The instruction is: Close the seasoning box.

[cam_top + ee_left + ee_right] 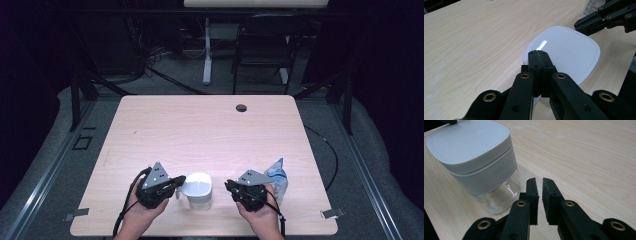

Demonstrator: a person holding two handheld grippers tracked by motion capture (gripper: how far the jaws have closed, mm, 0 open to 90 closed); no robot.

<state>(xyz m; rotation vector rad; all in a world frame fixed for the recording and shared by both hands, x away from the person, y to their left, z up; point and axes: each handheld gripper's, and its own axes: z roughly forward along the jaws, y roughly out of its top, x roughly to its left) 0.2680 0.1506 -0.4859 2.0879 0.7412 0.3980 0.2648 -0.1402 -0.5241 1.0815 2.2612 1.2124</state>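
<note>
A small jar (199, 190) with a white, rounded-square lid and a clear glass base stands near the table's front edge, between my two grippers. My left gripper (178, 186) points at it from the left. In the left gripper view its jaws (537, 53) are pressed together with nothing in them, and their tips lie over the near edge of the lid (571, 50); I cannot tell whether they touch it. My right gripper (228, 186) sits just right of the jar. Its jaws (539, 180) stand a thin gap apart, with nothing between them, beside the jar (474, 152).
A crumpled clear and blue plastic bag (276, 176) lies right of the right hand. The light wooden table (200, 130) has a cable hole (241, 107) at the back. A black chair (262, 45) and a table leg stand beyond it.
</note>
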